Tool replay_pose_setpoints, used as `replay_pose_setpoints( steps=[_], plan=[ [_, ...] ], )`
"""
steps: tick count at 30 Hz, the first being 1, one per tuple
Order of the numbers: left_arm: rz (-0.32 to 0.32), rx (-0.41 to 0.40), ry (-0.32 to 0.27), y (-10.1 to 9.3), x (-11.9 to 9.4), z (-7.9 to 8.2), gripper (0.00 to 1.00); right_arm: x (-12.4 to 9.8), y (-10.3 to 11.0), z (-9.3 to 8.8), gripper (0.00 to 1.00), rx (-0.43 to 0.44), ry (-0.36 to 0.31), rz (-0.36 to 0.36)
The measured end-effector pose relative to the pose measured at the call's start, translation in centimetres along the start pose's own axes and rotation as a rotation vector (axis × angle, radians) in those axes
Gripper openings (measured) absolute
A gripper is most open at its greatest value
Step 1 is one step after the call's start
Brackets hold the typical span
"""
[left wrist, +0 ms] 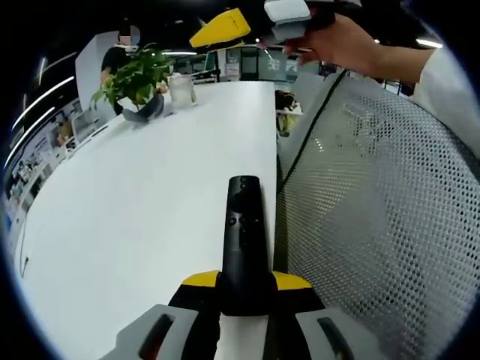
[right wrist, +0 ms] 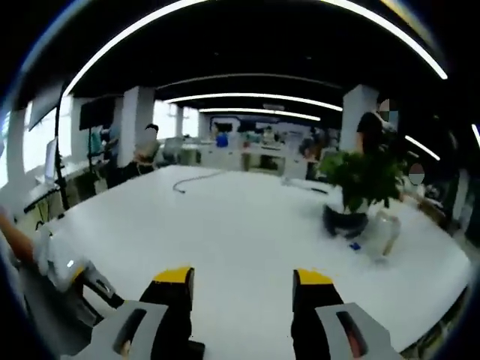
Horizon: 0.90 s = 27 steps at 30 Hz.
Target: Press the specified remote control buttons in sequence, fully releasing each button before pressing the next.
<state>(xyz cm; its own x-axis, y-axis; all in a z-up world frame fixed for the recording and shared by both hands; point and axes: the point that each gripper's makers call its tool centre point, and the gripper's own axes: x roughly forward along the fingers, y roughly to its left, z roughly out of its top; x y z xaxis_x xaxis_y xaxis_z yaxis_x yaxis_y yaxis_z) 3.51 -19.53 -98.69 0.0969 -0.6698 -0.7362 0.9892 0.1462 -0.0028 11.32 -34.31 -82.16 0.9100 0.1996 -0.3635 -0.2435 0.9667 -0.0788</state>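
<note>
A long black remote control (left wrist: 244,225) points away from me over the white table (left wrist: 150,195), buttons facing up. My left gripper (left wrist: 246,280) is shut on its near end, the yellow-tipped jaws pressing on both sides. At the top of the left gripper view a hand (left wrist: 341,41) holds my right gripper (left wrist: 225,28) high above the table's far end. In the right gripper view, my right gripper (right wrist: 244,279) stands open over the table (right wrist: 247,225) with nothing between its jaws.
A grey mesh chair back (left wrist: 375,210) stands close on the right of the remote. A potted plant (left wrist: 135,79) (right wrist: 364,184) and a clear jar (left wrist: 181,90) sit at the table's far end. A cable (right wrist: 191,180) lies farther off. People sit at desks behind.
</note>
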Motion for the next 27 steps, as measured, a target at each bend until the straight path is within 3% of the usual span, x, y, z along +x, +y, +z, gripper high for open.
replay_pose_setpoints(
  steps=[9,14,20,24,27],
  plan=[
    [-0.031,-0.013,0.006,0.6,-0.3,-0.3,0.23,0.3,-4.6,-1.7,0.60,0.017,0.041,-0.052],
    [-0.029,0.030,0.032,0.9,-0.6,-0.7,0.23,-0.3,-3.3,-2.2,0.63,0.063,0.036,-0.041],
    [-0.037,0.057,0.059,1.5,-0.9,-0.9,0.23,-0.3,-1.4,-2.4,0.77,0.064,0.020,-0.082],
    [-0.042,0.069,0.069,2.3,-1.1,-1.0,0.23,0.1,-1.4,-3.0,0.81,0.097,0.011,-0.112],
    [-0.052,0.057,0.083,2.9,-1.2,-1.2,0.23,0.1,-1.9,-2.9,0.82,0.053,0.012,-0.154]
  ],
)
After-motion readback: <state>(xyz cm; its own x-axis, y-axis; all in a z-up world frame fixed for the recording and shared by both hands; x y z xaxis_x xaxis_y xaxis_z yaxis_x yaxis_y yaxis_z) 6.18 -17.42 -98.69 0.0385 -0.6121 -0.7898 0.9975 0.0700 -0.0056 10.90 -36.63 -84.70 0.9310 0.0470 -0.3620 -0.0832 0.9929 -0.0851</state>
